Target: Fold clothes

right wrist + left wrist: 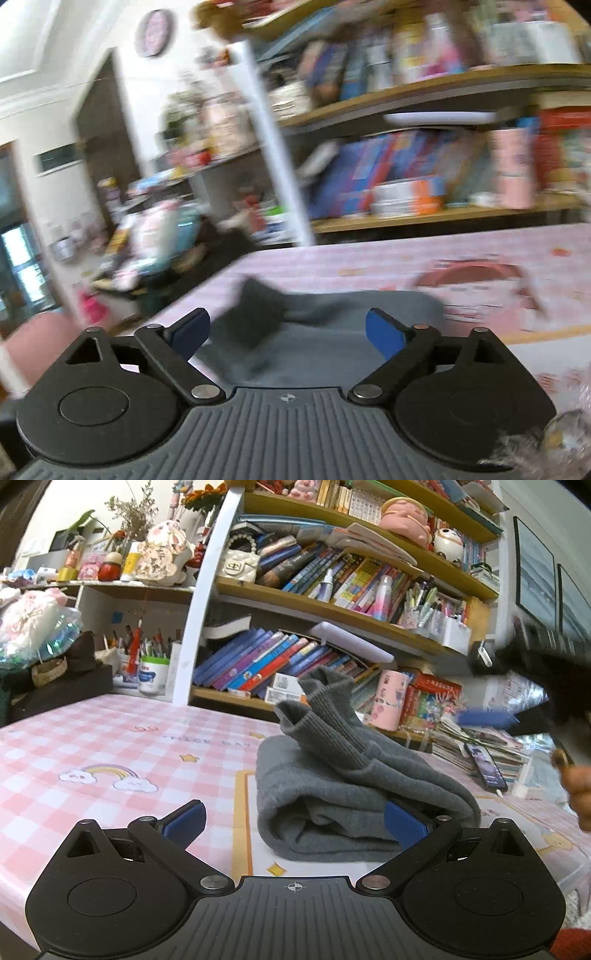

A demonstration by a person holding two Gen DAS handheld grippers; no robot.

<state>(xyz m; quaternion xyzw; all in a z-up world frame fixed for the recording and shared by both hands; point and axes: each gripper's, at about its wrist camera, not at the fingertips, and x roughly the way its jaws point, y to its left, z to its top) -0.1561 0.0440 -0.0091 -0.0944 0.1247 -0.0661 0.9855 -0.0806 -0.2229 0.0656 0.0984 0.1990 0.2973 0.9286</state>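
On the pink checked tablecloth [110, 746], close before the left gripper [293, 825], lies a grey garment [332, 794] folded into a thick bundle, its open folded edge facing the camera. That gripper's jaws stand wide with nothing clamped; the right pad sits against the bundle's near edge, the left pad over bare cloth. Two ribbed cuffs [314, 709] stick up from the top of the bundle, one behind the other. From the right wrist view, heavily blurred, the right gripper [286, 334] is also spread wide and grips nothing, with the garment lying below and between its pads and a darker flap of it raised near the left pad. At the right edge of the left view a blurred black shape, part of the right gripper, hangs above the table beside a hand [580, 790]. Behind the bundle a phone [485, 766] rests on stacked papers, and a crowded bookshelf [332, 609] fills the background
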